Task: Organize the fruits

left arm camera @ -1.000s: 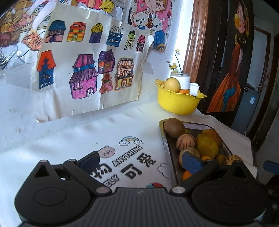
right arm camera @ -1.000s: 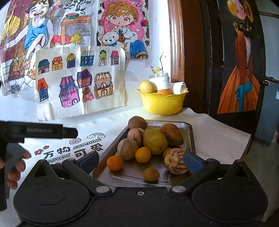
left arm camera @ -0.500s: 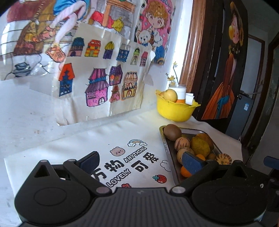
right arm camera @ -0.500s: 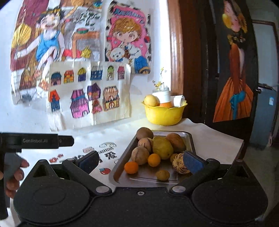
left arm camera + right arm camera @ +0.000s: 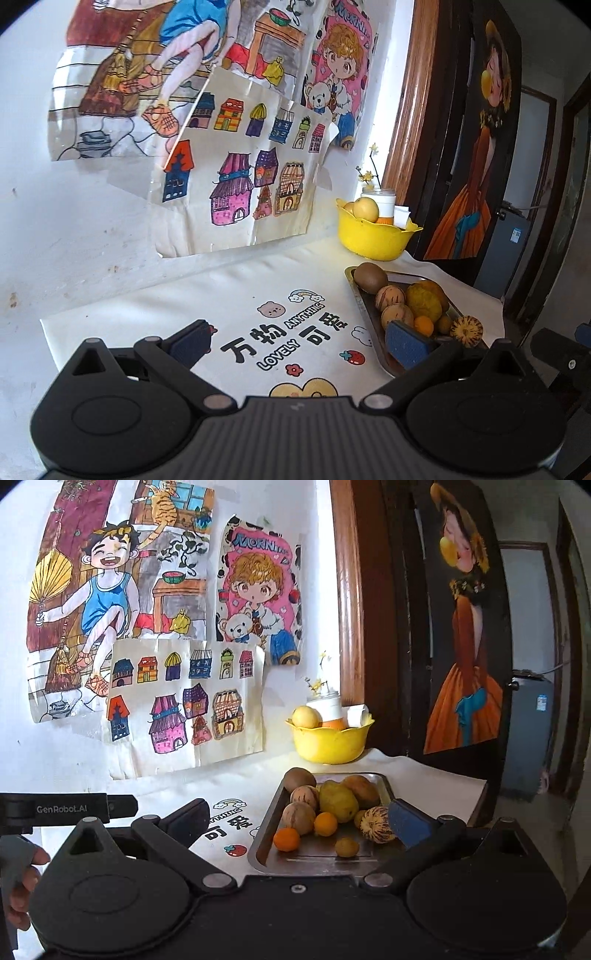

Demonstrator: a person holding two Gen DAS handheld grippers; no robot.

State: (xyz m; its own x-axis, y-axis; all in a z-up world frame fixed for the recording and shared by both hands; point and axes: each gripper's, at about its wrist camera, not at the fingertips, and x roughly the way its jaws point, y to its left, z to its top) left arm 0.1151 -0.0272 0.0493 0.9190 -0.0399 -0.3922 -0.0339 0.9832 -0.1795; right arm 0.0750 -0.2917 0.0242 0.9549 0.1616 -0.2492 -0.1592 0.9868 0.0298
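A metal tray (image 5: 314, 860) on the white printed cloth holds several fruits: a kiwi (image 5: 299, 778), a yellow pear (image 5: 338, 800), small oranges (image 5: 286, 839) and striped round fruits (image 5: 377, 824). The tray also shows at the right in the left wrist view (image 5: 364, 306). My right gripper (image 5: 299, 821) is open and empty, held just before the tray's near edge. My left gripper (image 5: 299, 341) is open and empty, above the cloth left of the tray. A yellow bowl (image 5: 328, 742) with a yellow fruit (image 5: 306, 717) stands behind the tray.
The wall with drawings (image 5: 184, 701) rises close behind the table. A dark door with a poster (image 5: 465, 664) is at the right, past the table edge (image 5: 476, 794). The left gripper's body and a hand (image 5: 22, 867) show at the right wrist view's left edge.
Both grippers have pulled back and risen; the tray and bowl look smaller and farther. Both stay open and empty. The fruits have not moved.
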